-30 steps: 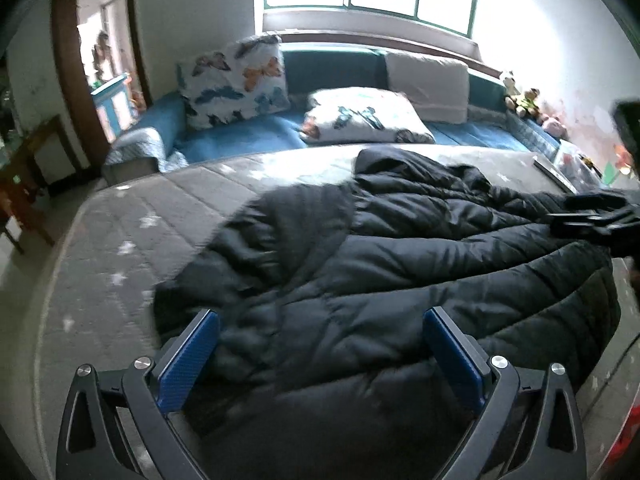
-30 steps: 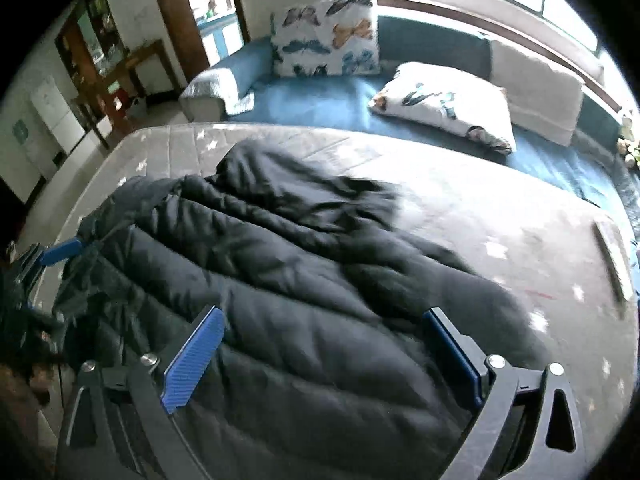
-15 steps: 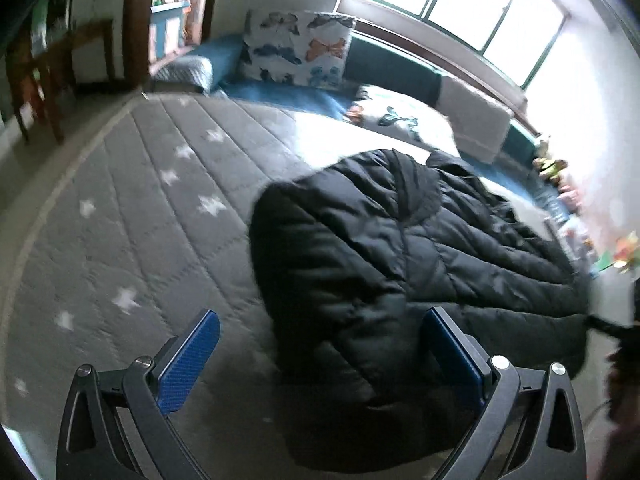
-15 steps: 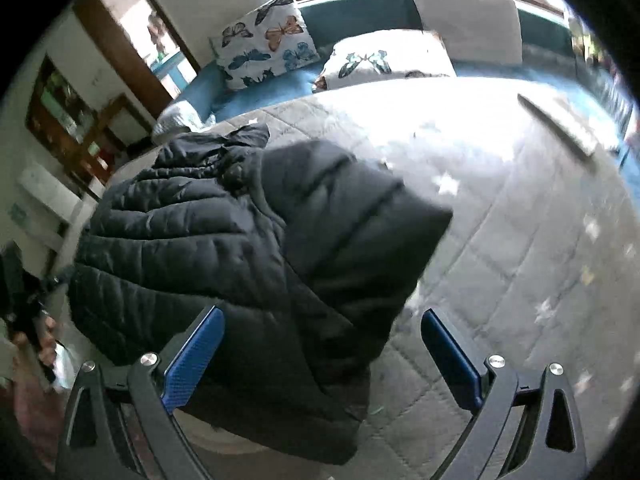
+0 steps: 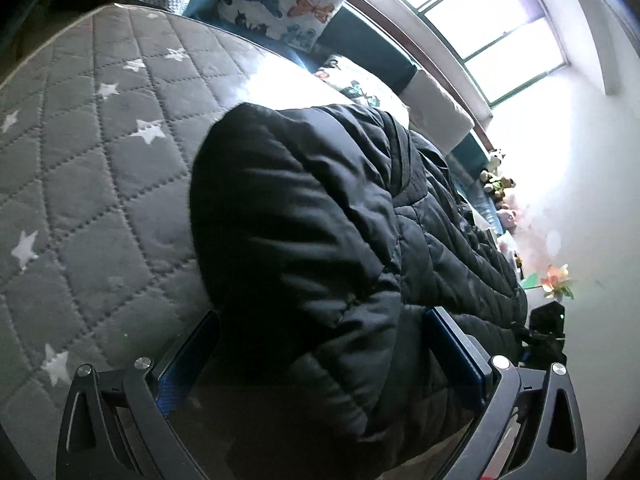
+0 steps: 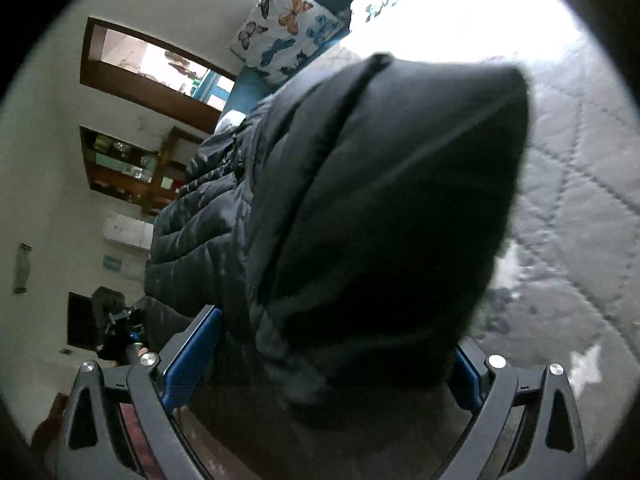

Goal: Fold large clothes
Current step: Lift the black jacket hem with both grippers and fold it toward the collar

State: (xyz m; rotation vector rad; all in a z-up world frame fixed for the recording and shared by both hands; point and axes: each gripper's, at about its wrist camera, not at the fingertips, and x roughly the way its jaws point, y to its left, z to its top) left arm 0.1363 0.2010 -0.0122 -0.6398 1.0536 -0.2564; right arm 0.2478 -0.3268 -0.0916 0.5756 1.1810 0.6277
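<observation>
Quilted mattress [image 5: 100, 184] bears one black jacket [image 5: 320, 240], two butterfly pillows [image 5: 284, 0].

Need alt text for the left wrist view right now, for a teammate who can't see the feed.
A black puffer jacket bulges between the left gripper's open blue fingers, lying on a grey star-quilted mattress. Butterfly pillows and a bright window sit behind.

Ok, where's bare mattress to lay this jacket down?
Free: grey star-quilted mattress left of the black jacket, up to the butterfly pillow; another bare strip on the jacket's right. Crowded: jacket bulk between both grippers.
</observation>
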